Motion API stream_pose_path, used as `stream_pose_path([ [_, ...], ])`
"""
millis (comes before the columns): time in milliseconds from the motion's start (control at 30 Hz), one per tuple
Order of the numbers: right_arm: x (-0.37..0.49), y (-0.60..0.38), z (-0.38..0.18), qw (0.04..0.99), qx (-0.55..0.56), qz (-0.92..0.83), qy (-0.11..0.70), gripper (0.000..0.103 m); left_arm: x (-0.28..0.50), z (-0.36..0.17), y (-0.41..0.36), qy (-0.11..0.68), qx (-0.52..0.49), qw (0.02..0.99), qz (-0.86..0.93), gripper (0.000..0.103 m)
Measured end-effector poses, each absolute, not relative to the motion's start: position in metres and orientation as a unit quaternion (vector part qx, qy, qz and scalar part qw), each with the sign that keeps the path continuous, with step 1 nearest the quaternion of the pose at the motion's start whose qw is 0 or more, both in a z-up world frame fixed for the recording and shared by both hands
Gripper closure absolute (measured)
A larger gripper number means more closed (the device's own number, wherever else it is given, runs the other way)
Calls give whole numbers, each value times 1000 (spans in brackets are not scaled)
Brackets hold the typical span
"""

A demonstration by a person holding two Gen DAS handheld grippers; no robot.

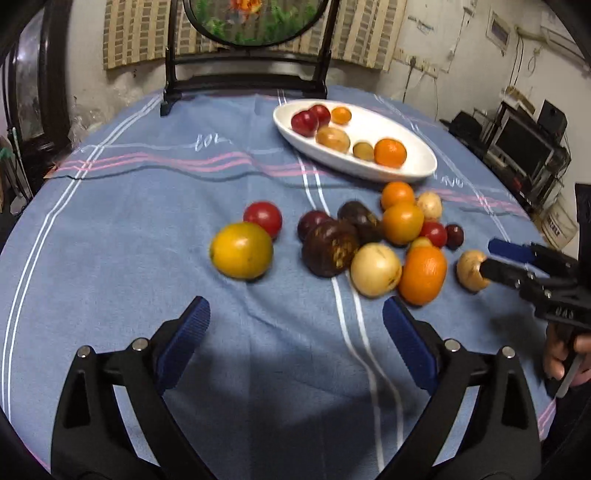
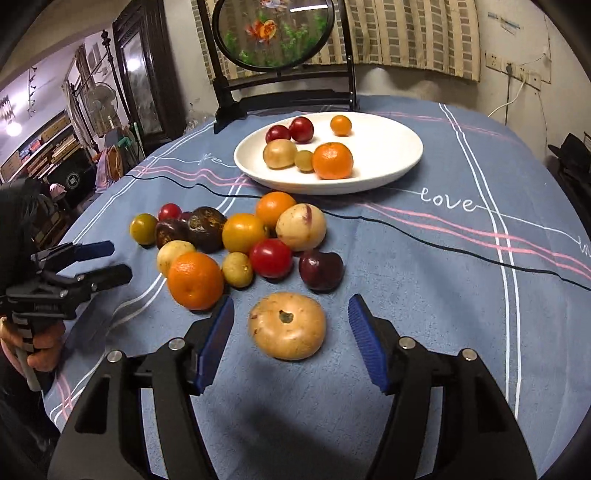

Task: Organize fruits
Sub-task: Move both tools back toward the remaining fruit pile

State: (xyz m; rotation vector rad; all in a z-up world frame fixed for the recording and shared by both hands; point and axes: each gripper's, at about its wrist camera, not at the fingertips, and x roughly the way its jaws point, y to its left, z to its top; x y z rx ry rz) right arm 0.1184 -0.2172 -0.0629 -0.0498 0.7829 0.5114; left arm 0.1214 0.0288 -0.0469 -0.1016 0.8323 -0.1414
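A white oval plate (image 1: 421,162) (image 2: 399,162) at the back of the table holds several small fruits, among them an orange (image 2: 332,160). A loose heap of fruits lies on the blue cloth, with a big orange (image 1: 423,275) (image 2: 195,280) and a dark purple fruit (image 1: 330,248). My right gripper (image 2: 291,325) (image 1: 487,256) is open, its jaws either side of a tan round fruit (image 2: 287,325) (image 1: 470,271) without touching it. My left gripper (image 1: 295,325) (image 2: 112,260) is open and empty, short of the heap, with a yellow fruit (image 1: 242,250) ahead.
A dark wooden stand with a round painted screen (image 1: 255,22) (image 2: 275,33) stands at the table's far edge behind the plate. Shelves and equipment (image 1: 524,147) lie off the table to the right. The cloth has a raised fold (image 1: 147,173).
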Motion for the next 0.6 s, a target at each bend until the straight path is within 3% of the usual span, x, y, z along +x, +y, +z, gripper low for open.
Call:
stream_pose_path([
  [600,122,-207,-74,878,-49,245,408,38,129,-52,31,423,-57,902,-64,3],
])
